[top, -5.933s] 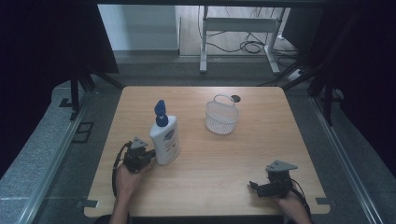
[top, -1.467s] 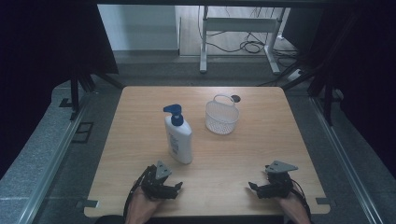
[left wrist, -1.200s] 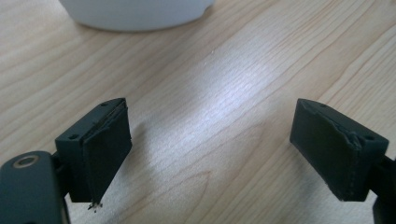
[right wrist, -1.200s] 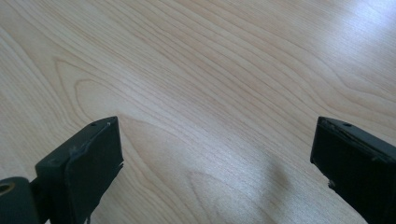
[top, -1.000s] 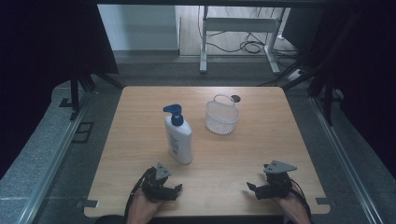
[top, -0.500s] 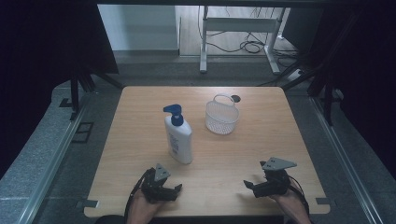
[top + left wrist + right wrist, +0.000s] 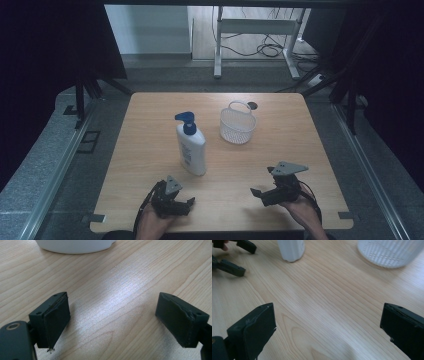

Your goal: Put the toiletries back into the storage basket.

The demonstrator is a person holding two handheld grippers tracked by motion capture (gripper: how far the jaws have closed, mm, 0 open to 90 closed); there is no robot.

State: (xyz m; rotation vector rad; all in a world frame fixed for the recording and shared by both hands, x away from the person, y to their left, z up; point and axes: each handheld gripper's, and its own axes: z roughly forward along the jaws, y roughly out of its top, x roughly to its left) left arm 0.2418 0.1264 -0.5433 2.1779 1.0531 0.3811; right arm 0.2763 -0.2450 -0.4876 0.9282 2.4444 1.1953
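A white pump bottle (image 7: 191, 147) with a blue pump head stands upright near the table's middle. Its base shows in the left gripper view (image 7: 75, 243) and in the right gripper view (image 7: 291, 248). A white mesh basket (image 7: 237, 125) with a handle sits behind and to the right of it, and appears in the right gripper view (image 7: 390, 251). My left gripper (image 7: 190, 204) rests open near the front edge, just in front of the bottle, its jaws wide apart (image 7: 112, 312). My right gripper (image 7: 256, 194) is open at the front right, jaws spread over bare wood (image 7: 327, 325).
The wooden table (image 7: 150, 130) has a small dark hole (image 7: 252, 105) behind the basket. The left gripper (image 7: 240, 256) lies at the top left of the right gripper view. Dark curtains flank the table; a metal frame and cables lie on the floor beyond.
The bottle moved from the left gripper's hold to the table's middle and was let go; the left gripper drew back to the front edge. The right gripper has lifted and shifted slightly left.
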